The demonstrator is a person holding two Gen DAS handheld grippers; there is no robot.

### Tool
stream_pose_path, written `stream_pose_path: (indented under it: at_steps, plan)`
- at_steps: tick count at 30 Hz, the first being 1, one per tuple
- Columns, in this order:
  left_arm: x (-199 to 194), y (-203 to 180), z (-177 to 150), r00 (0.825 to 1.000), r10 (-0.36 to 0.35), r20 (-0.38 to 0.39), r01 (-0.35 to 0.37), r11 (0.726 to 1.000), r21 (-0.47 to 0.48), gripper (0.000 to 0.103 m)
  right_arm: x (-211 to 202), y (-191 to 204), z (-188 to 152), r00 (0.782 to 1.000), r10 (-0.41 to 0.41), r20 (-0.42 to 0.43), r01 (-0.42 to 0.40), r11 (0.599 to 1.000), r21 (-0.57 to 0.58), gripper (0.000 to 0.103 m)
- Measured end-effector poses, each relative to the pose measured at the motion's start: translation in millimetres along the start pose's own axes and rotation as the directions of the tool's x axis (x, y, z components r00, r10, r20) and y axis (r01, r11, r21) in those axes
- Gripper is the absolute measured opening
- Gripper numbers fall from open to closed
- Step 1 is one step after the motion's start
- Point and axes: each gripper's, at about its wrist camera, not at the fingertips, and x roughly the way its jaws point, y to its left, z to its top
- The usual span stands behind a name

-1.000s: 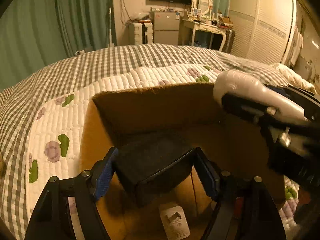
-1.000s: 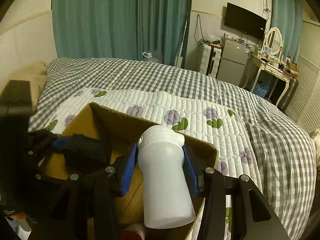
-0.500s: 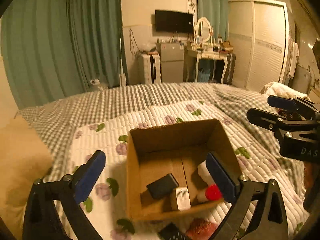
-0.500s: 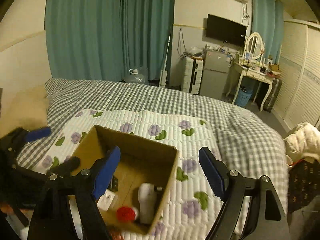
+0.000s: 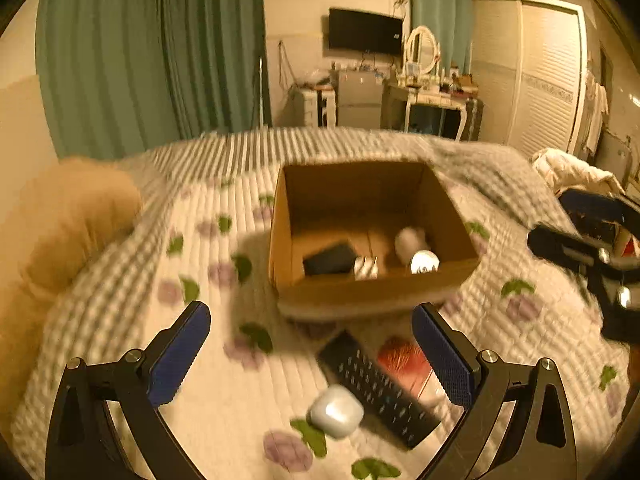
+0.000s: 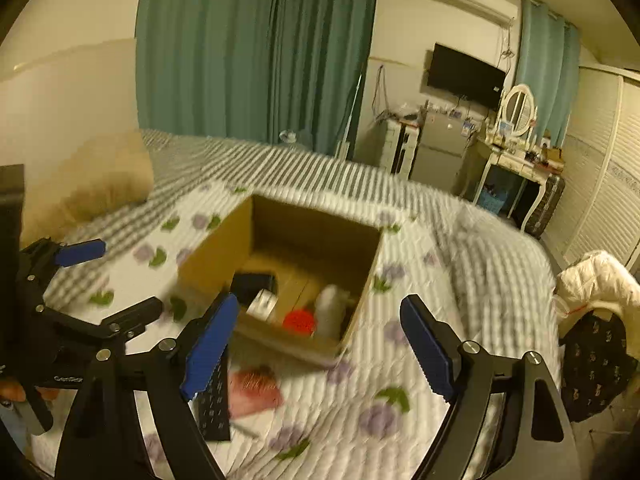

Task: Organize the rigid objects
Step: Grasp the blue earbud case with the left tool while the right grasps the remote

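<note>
Left gripper point(image 5: 310, 354): spread wide, empty.
Right gripper point(image 6: 316, 350): wide apart, empty.
Left to pack: earbud case point(image 5: 337, 411), remote control point(image 5: 378, 388), red item point(image 5: 402, 360), just before cardboard box point(image 5: 372, 292).
Packed: black case point(image 5: 330, 259), charger point(image 5: 366, 269), white bottle point(image 5: 416, 246) inside box.

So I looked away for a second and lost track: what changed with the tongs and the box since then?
Both tongs let go and pulled back: the left tongs dropped the black case into the cardboard box, and the right tongs dropped the white bottle. Both are now open and empty. The box has stayed on the quilt.
</note>
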Motion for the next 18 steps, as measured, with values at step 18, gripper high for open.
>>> stream_pose_path:
  at_steps: [18]
  plan:
    - [78, -14, -89, 0.973, 0.06, -0.223, -0.046, 0.997, 0.068, 0.1, 91, -1, -82, 0.976, 0.071, -0.205, -0.029, 0.979, 0.201, 0.09]
